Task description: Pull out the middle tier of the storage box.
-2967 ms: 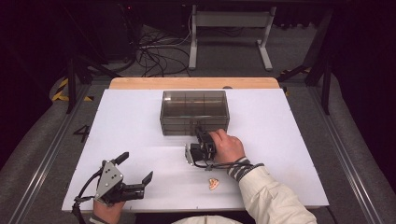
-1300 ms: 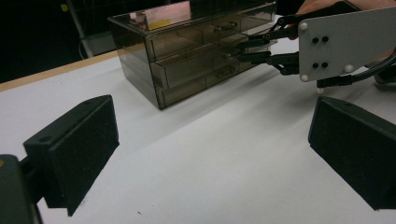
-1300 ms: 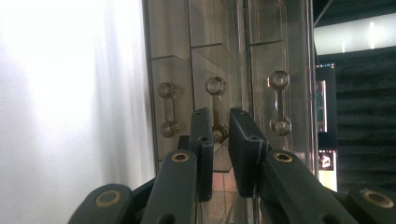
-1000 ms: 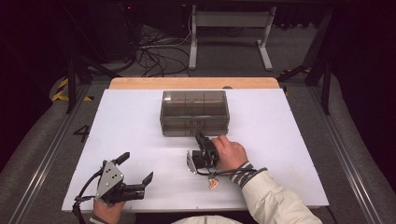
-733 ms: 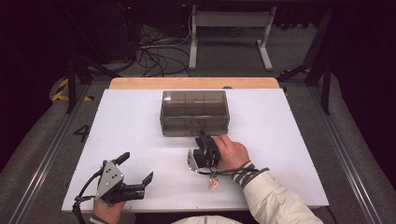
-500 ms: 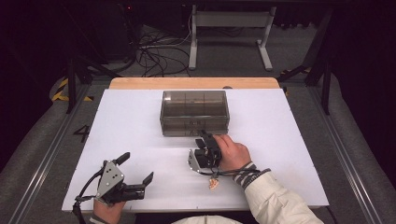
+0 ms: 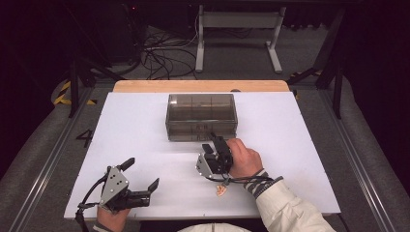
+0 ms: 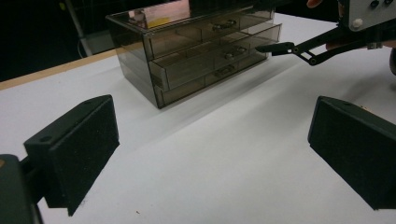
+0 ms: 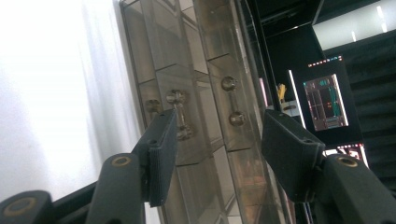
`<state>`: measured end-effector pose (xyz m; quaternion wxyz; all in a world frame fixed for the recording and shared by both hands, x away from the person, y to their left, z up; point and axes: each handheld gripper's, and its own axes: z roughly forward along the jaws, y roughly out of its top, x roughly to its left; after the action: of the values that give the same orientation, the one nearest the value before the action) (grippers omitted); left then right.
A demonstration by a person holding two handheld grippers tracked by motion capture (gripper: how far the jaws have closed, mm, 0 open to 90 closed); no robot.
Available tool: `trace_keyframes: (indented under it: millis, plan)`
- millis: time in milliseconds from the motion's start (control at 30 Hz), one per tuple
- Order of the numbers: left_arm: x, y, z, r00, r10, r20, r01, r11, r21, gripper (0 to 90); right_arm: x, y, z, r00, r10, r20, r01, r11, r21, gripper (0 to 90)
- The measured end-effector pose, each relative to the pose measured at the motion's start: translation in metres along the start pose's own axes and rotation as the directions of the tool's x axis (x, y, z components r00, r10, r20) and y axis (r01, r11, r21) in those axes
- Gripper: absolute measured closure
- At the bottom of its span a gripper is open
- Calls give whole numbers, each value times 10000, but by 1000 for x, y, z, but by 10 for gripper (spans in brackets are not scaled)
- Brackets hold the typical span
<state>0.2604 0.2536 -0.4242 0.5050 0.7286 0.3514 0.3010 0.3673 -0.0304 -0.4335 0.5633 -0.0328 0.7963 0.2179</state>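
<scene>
Smoky clear plastic makes up the drawer box (image 7: 201, 116), which stands near the middle of the white table (image 7: 135, 125), toward its far side. It looks light and stiff, with hard, slick walls, so I judge it will slide on the table if you pull a drawer without bracing it. The best places to take hold are the small bar handles (image 9: 232, 101) on the drawer fronts; they are thin and likely brittle, so squeeze gently.

Your right gripper (image 7: 212, 151) is just in front of the box, turned on its side, jaws apart and empty, with a handle (image 9: 178, 115) showing between them but not yet touched. Your left gripper (image 7: 140, 184) rests near the table's front left, well apart from the box, jaws wide apart and empty.

Through the tinted walls the drawers (image 8: 210, 58) look shut, and I cannot tell whether anything lies inside. A small pale object (image 7: 221, 190) lies on the table just beside your right wrist; what it is I cannot make out.
</scene>
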Motion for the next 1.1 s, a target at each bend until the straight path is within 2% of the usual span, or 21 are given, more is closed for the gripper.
trace_keyframes:
  millis: [67,167,233,400,533,633,700,767,900,1000,1033,1067,1100]
  plan:
    - [0,0,0,10000,-32,7,32,10000,6,25,-2,0,-1,10000,-2,-83,2,10000,65,484]
    - [0,0,0,10000,-7,-2,7,10000,13,25,-6,-2,-1,9990,402,-180,-399,9991,164,499]
    - [0,0,0,10000,-7,2,7,10000,18,25,-10,-3,-2,9965,725,-420,-714,9971,263,505]
    - [0,0,1,10000,-30,4,30,10000,27,25,-19,-6,-6,9906,1159,-722,-1159,9933,40,500]
    - [0,0,1,10000,-33,10,33,10000,29,25,-26,-8,-9,9825,1502,-1100,-1521,9883,-94,501]
    - [0,0,1,10000,-35,26,35,10000,57,25,-32,-10,-8,9728,1624,-1655,-1639,9865,48,508]
    - [0,0,1,10000,-37,24,37,10000,51,25,-35,-12,-8,9665,1770,-1860,-1787,9839,78,513]
    - [0,0,1,10000,-31,12,31,10000,33,25,-39,-13,-8,9571,1976,-2118,-2004,9797,88,513]
    - [0,0,1,10000,-26,16,26,10000,33,25,-45,-15,-10,9324,2612,-2497,-2676,9635,84,511]
    - [0,0,1,10000,-11,19,11,10000,38,25,-51,-15,-10,9157,2770,-2913,-2856,9583,136,498]
    - [0,0,1,10000,-38,25,37,10000,34,25,-54,-16,-11,9062,2861,-3113,-2958,9551,167,494]
    - [0,0,1,10000,-41,25,41,10000,38,25,-56,-17,-11,8890,3182,-3293,-3314,9433,168,493]
    - [0,0,1,10000,-39,24,39,10000,39,25,-56,-17,-11,8890,3182,-3293,-3314,9433,168,493]
